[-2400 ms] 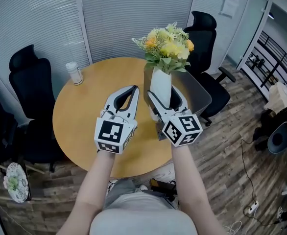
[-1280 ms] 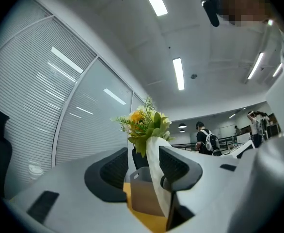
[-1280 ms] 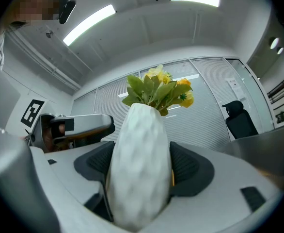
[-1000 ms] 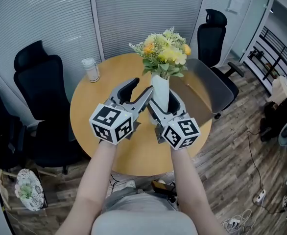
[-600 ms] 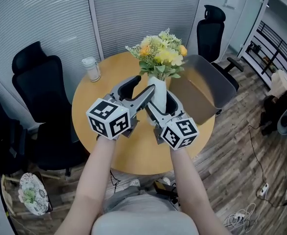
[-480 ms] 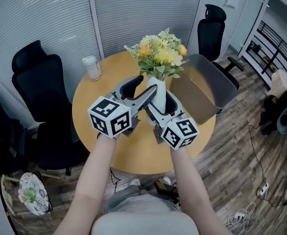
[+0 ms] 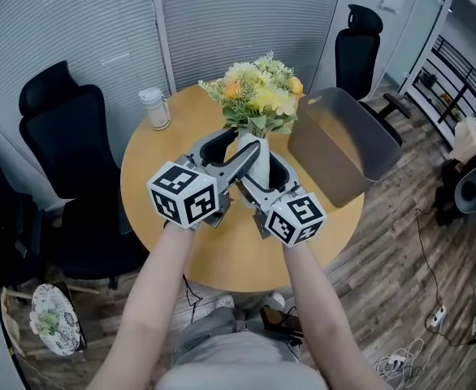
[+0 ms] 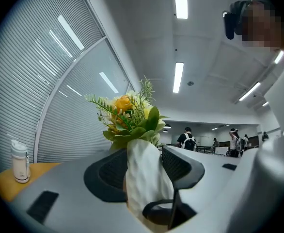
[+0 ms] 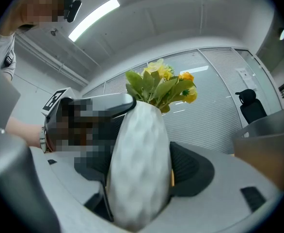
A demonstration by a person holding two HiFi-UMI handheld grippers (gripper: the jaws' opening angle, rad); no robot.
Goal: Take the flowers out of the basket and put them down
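A white faceted vase with yellow and orange flowers hangs upright above the round wooden table. It is to the left of the grey basket and outside it. My right gripper is shut on the vase body, which fills the gap between its pads. My left gripper reaches in from the left, jaws wide, with the vase's upper part between them. I see no firm squeeze there. The bouquet rises above both grippers.
A small white lidded bottle stands at the table's far left edge. Black office chairs stand to the left, and another chair is behind the basket. Blinds line the back wall, and wooden floor lies to the right.
The left gripper has swung in from the left, and its jaws now flank the vase. The vase and flowers, held by the right gripper, have shifted left, away from the basket.
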